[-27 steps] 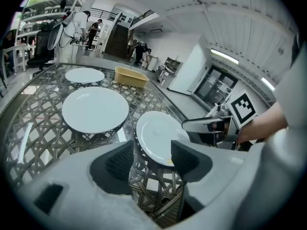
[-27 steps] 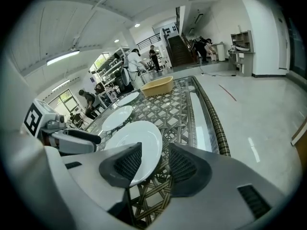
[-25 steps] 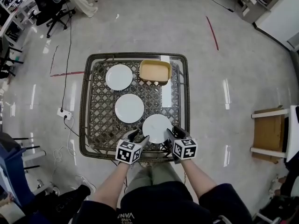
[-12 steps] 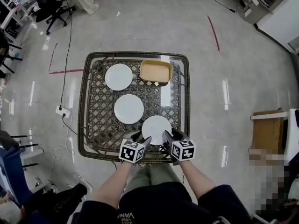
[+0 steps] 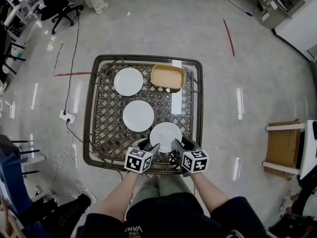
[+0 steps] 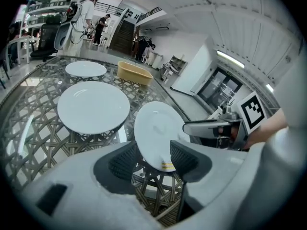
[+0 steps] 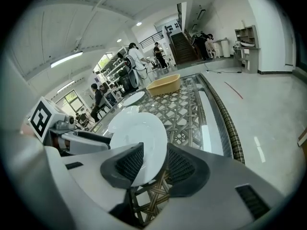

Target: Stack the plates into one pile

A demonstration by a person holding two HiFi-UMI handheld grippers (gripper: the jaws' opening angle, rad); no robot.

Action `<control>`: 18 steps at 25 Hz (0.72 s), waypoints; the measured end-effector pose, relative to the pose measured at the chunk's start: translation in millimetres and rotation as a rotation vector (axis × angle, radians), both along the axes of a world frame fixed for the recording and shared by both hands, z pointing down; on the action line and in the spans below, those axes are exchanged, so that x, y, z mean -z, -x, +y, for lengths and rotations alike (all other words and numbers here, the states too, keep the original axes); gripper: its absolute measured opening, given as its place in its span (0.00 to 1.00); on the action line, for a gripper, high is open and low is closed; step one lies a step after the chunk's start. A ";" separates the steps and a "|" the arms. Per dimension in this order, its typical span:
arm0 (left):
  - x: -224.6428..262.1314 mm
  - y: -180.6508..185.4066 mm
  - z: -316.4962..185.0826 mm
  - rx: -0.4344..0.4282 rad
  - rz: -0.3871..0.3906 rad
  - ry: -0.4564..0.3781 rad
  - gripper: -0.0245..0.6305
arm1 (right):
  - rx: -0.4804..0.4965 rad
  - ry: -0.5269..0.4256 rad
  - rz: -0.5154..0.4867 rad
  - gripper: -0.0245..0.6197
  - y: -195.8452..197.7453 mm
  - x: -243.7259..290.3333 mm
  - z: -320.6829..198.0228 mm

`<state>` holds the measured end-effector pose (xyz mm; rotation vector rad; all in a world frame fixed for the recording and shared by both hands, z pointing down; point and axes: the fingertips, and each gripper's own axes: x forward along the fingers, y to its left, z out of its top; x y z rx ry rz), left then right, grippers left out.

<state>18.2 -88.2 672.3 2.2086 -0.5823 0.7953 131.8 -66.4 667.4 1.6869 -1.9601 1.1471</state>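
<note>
Lab-like hall, office chair, floor cables, tape marks, shelving

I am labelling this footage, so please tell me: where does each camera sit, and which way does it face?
Head view: on the head, looking steeply down at the table; both forearms, left gripper, right gripper show.
Left gripper view: on that gripper, facing across the table; its just-closing jaws hold the near plate.
Right gripper view: likewise, mirrored.
Shared: near plate.
</note>
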 end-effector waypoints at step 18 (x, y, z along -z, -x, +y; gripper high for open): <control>12.1 81.2 -78.3 0.288 -0.060 -0.040 0.39 | 0.254 -0.077 -0.028 0.28 80.0 19.9 -116.5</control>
